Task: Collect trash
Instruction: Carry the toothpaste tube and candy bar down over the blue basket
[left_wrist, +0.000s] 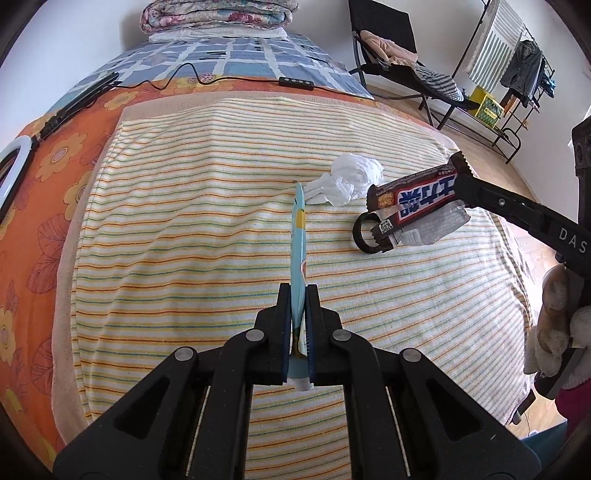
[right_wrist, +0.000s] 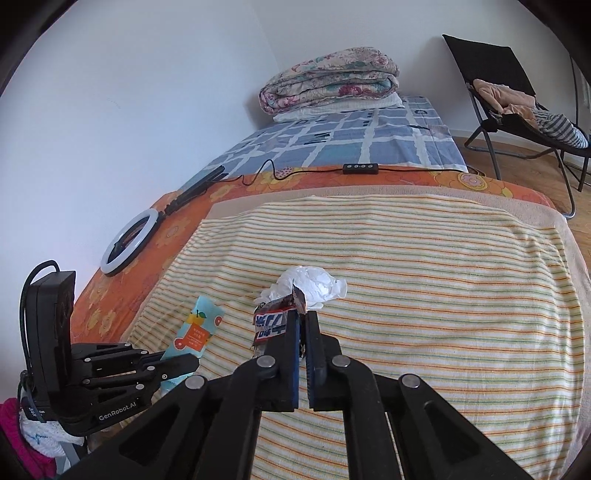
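- Left wrist view: the left gripper (left_wrist: 298, 295) has its fingers pressed onto a light blue packet (left_wrist: 298, 236), pinching it edge-on so that it stands up between the pads, its far end pointing toward the crumpled white tissue (left_wrist: 349, 181).
- The tissue lies on the striped towel (left_wrist: 184, 229) that covers the near part of the bed, right of the packet's tip.
- To the right, the right gripper (left_wrist: 460, 184) reaches in from the edge and pinches one end of a brown chocolate bar wrapper (left_wrist: 417, 197), which hangs clear of the towel.
- Below the wrapper a black ring (left_wrist: 364, 232) and a crinkled clear wrapper (left_wrist: 437, 223) lie on the towel; whether they touch each other cannot be told.
- A gloved hand (left_wrist: 557, 321) holds the right gripper's handle at the right edge.
- Right wrist view: the right gripper (right_wrist: 302, 317) has its fingers closed on the chocolate bar wrapper (right_wrist: 273, 321), which sticks out to the left of and above the fingertips.
- The white tissue (right_wrist: 314, 286) sits on the striped towel (right_wrist: 443, 295) just beyond the wrapper.
- At lower left, the left gripper (right_wrist: 184, 363) holds the light blue packet (right_wrist: 197, 328), its orange fruit print facing the camera.
- A ring light (right_wrist: 129, 245) lies on the orange floral sheet (right_wrist: 110, 295) beside the wall, and a folded quilt (right_wrist: 328, 79) rests at the far end of the bed.
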